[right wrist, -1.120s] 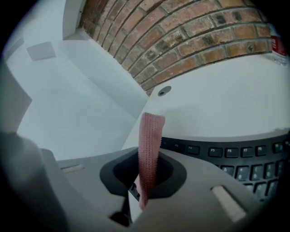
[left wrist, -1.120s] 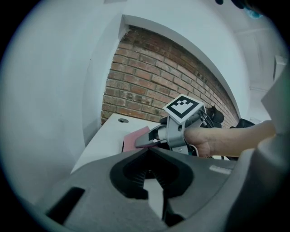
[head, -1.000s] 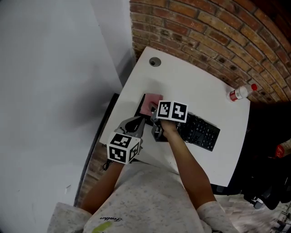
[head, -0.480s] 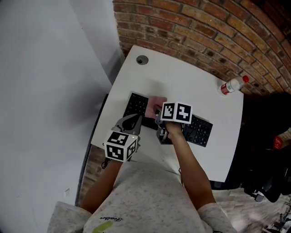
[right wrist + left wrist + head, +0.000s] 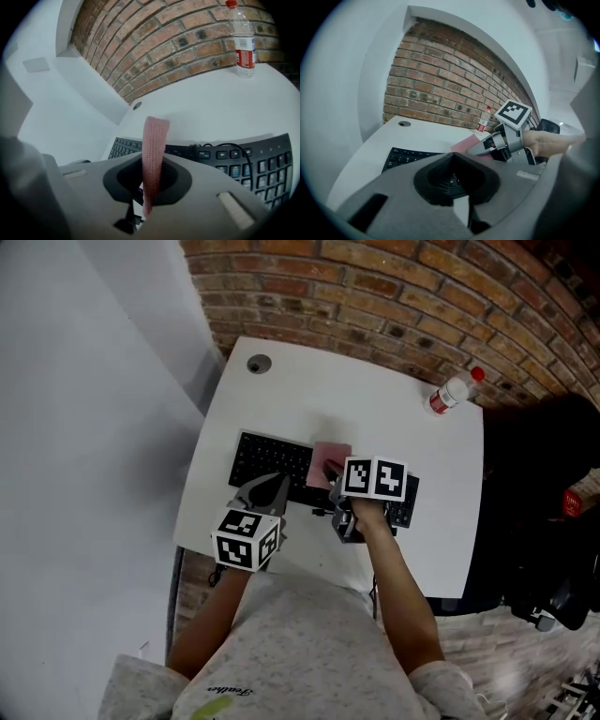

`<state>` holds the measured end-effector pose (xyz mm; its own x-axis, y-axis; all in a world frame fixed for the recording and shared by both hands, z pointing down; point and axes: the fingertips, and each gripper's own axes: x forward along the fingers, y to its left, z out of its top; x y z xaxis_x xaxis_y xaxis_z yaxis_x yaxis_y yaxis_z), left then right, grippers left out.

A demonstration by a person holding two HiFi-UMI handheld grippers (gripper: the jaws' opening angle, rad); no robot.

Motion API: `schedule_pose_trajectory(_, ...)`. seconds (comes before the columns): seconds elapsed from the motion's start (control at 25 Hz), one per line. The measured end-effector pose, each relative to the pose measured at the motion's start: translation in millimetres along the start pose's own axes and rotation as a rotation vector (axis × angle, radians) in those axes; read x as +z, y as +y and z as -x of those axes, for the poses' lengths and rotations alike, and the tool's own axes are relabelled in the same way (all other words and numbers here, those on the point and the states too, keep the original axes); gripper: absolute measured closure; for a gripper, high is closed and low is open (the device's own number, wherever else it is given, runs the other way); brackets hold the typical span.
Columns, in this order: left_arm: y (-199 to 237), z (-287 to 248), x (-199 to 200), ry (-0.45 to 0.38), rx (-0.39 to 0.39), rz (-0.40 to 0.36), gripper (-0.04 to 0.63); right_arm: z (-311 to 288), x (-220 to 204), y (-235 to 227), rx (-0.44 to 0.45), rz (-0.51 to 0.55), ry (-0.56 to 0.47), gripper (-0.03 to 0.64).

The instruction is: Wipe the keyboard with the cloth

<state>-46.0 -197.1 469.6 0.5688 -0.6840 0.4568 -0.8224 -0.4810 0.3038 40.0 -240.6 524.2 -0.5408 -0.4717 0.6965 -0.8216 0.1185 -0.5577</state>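
A black keyboard point(image 5: 267, 457) lies across the white table point(image 5: 375, 390). My right gripper point(image 5: 330, 472) is shut on a pink cloth point(image 5: 330, 463), which rests on the keyboard near its middle. In the right gripper view the cloth point(image 5: 153, 145) stands up as a narrow strip pinched between the jaws point(image 5: 150, 178), with keys point(image 5: 262, 164) to the right. My left gripper point(image 5: 275, 486) is shut and holds nothing, over the keyboard's front edge left of the cloth. In the left gripper view the keyboard point(image 5: 405, 157) lies just ahead, and the right gripper point(image 5: 485, 146) and the cloth point(image 5: 466, 144) show at the right.
A plastic water bottle point(image 5: 452, 390) with a red cap stands at the table's far right corner by the brick wall. A round cable hole point(image 5: 258, 363) sits at the far left corner. A white wall runs along the left side of the table.
The right gripper has dragged the cloth from the keyboard's left end rightward to its middle. The left gripper has stayed by the keyboard's front edge. The head view has shifted.
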Motion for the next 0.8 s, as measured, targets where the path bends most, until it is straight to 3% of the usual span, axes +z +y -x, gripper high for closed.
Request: schedule_pose_trajectory(0.8, -70.9, -39.8, -8.2, 0.032, -0.037, -0.047, 0.601, 97.0, -4.8, -99.2, 0.026, -0.125, -0.140, 0.597)
